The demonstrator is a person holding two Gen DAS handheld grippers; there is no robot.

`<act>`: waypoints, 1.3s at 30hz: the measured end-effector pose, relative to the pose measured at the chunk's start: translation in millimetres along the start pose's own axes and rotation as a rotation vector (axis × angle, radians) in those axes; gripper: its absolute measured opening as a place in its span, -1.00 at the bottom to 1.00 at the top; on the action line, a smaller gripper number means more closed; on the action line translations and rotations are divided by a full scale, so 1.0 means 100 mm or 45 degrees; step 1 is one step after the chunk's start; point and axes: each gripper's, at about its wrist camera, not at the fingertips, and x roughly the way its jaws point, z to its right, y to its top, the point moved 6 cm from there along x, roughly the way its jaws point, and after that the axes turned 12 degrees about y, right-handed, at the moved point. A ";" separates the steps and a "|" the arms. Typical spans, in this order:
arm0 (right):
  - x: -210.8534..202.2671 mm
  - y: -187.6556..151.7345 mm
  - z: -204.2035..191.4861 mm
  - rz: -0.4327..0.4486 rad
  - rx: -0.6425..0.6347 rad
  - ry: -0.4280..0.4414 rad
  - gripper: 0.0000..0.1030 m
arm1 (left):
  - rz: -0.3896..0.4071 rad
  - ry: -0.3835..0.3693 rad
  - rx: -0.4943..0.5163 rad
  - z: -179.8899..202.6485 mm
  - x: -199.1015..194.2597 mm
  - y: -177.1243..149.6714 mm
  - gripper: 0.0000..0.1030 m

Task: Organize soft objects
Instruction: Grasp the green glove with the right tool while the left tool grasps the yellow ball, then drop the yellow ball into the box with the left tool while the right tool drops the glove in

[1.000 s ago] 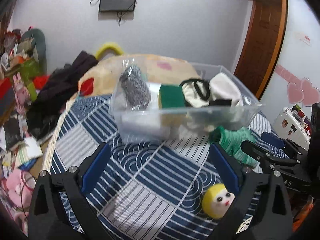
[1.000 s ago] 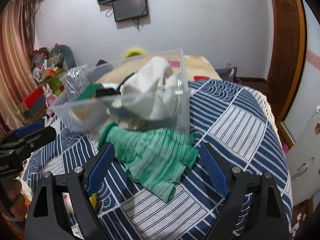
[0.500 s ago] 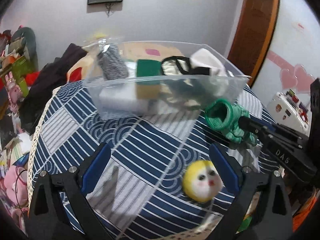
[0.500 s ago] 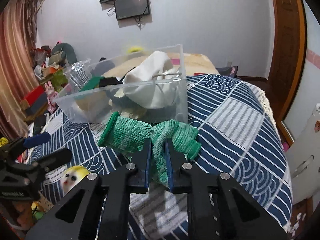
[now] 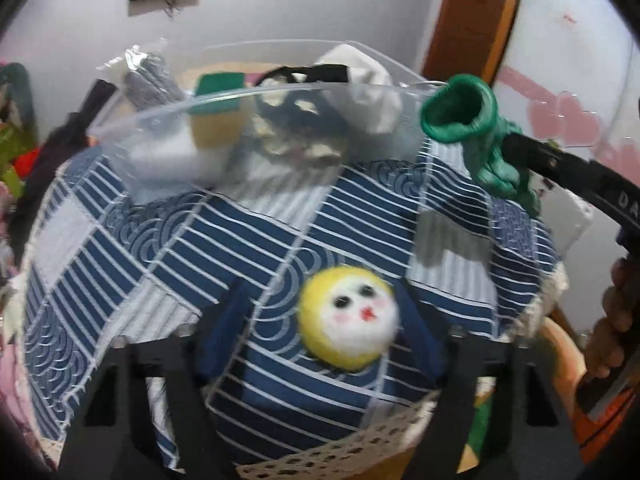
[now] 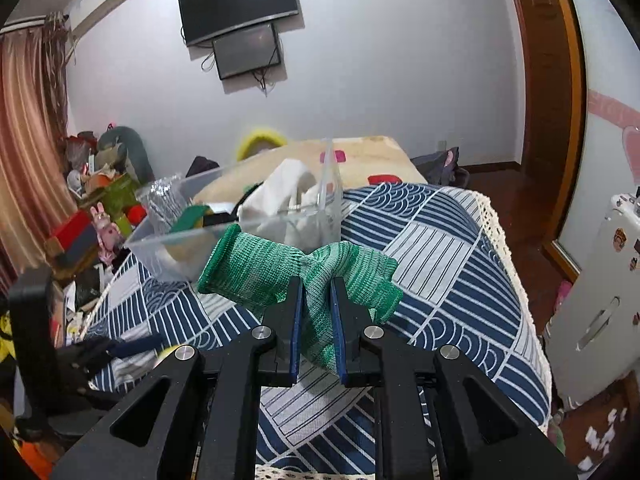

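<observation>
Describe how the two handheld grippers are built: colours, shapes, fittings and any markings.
Both are matte black frames with triangular cut-outs. The right gripper has blue finger pads and silver screws at the pivots. The left gripper has wider blue pads. White lettering on the right gripper's side is only partly legible.

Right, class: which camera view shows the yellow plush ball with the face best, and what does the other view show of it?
The left wrist view: the yellow plush ball lies on the cloth between the open left claw fingers, face fully visible. The right wrist view shows only a yellow sliver low at left, behind its claw gripping the green glove.
</observation>
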 end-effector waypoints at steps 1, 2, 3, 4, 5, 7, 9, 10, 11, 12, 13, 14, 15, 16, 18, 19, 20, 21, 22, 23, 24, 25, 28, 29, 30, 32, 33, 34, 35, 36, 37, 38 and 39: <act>-0.02 0.02 -0.01 0.008 0.000 0.001 -0.77 | 0.007 -0.014 0.009 0.02 -0.02 0.00 0.04; -0.03 0.03 -0.03 0.014 0.000 0.005 -0.77 | 0.015 -0.019 0.016 0.03 -0.04 0.01 -0.05; -0.05 0.05 -0.05 0.022 -0.001 0.009 -0.77 | 0.027 -0.022 0.026 0.04 -0.06 0.01 -0.17; -0.05 0.06 -0.06 0.027 -0.002 0.013 -0.77 | 0.037 -0.013 0.032 0.05 -0.08 0.02 -0.17; -0.05 0.07 -0.08 0.029 -0.003 0.017 -0.77 | 0.048 0.002 0.035 0.04 -0.10 0.03 -0.17; -0.05 0.11 -0.12 0.033 -0.009 0.030 -0.77 | 0.068 0.025 0.028 -0.01 -0.13 0.05 -0.18; -0.04 0.14 -0.16 0.037 -0.025 0.027 -0.77 | 0.082 0.031 0.012 -0.06 -0.16 0.11 -0.18; -0.03 0.16 -0.19 0.040 -0.035 0.031 -0.77 | 0.096 0.043 0.006 -0.10 -0.19 0.15 -0.18; -0.02 0.18 -0.22 0.042 -0.045 0.035 -0.77 | 0.112 0.056 0.002 -0.14 -0.21 0.20 -0.18; -0.02 0.19 -0.25 0.045 -0.055 0.036 -0.77 | 0.132 0.069 -0.007 -0.18 -0.24 0.25 -0.18; -0.01 0.21 -0.27 0.048 -0.064 0.036 -0.77 | 0.146 0.076 -0.013 -0.23 -0.27 0.29 -0.18; -0.01 0.22 -0.28 0.050 -0.074 0.036 -0.77 | 0.161 0.083 -0.021 -0.27 -0.29 0.35 -0.18; 0.01 0.24 -0.31 0.052 -0.085 0.036 -0.77 | 0.178 0.094 -0.030 -0.31 -0.32 0.40 -0.18; 0.02 0.28 -0.33 0.057 -0.094 0.039 -0.77 | 0.192 0.102 -0.037 -0.35 -0.34 0.46 -0.18; 0.04 0.32 -0.36 0.064 -0.105 0.050 -0.77 | 0.225 0.122 -0.053 -0.43 -0.40 0.57 -0.18; 0.05 0.36 -0.38 0.069 -0.112 0.053 -0.77 | 0.243 0.133 -0.065 -0.47 -0.43 0.63 -0.18; 0.06 0.37 -0.39 0.074 -0.119 0.056 -0.77 | 0.254 0.135 -0.074 -0.50 -0.45 0.68 -0.18; 0.08 0.41 -0.41 0.079 -0.130 0.060 -0.77 | 0.264 0.134 -0.086 -0.54 -0.46 0.74 -0.18; 0.09 0.43 -0.43 0.083 -0.138 0.062 -0.77 | 0.273 0.137 -0.098 -0.58 -0.47 0.79 -0.18; 0.10 0.45 -0.46 0.087 -0.145 0.064 -0.77 | 0.283 0.144 -0.107 -0.61 -0.47 0.84 -0.18; 0.12 0.48 -0.47 0.091 -0.153 0.068 -0.77 | 0.295 0.158 -0.112 -0.66 -0.47 0.89 -0.18; 0.14 0.51 -0.50 0.095 -0.163 0.071 -0.77 | 0.303 0.171 -0.113 -0.69 -0.47 0.92 -0.18; 0.21 0.59 -0.55 0.103 -0.184 0.079 -0.77 | 0.314 0.213 -0.124 -0.79 -0.42 1.04 -0.18; 0.25 0.61 -0.58 0.104 -0.191 0.082 -0.77 | 0.310 0.217 -0.132 -0.83 -0.39 1.06 -0.18; 0.27 0.63 -0.59 0.104 -0.196 0.086 -0.77 | 0.297 0.216 -0.140 -0.86 -0.34 1.08 -0.18; 0.37 0.67 -0.62 0.099 -0.211 0.092 -0.77 | 0.278 0.219 -0.157 -0.92 -0.26 1.11 -0.18; 0.42 0.67 -0.64 0.093 -0.219 0.095 -0.77 | 0.274 0.225 -0.166 -0.95 -0.23 1.13 -0.18; 0.49 0.68 -0.67 0.084 -0.227 0.100 -0.77 | 0.273 0.230 -0.173 -0.98 -0.20 1.14 -0.18; 0.54 0.67 -0.69 0.075 -0.231 0.103 -0.77 | 0.273 0.231 -0.181 -1.01 -0.18 1.15 -0.18; 0.62 0.66 -0.70 0.056 -0.234 0.112 -0.77 | 0.272 0.231 -0.187 -1.03 -0.15 1.17 -0.18; 0.70 0.64 -0.72 0.038 -0.237 0.118 -0.77 | 0.272 0.232 -0.191 -1.04 -0.12 1.18 -0.18; 0.74 0.62 -0.72 0.026 -0.240 0.120 -0.77 | 0.269 0.233 -0.193 -1.05 -0.09 1.19 -0.18; 0.82 0.58 -0.73 0.002 -0.247 0.116 -0.77 | 0.262 0.235 -0.192 -1.07 -0.05 1.20 -0.18</act>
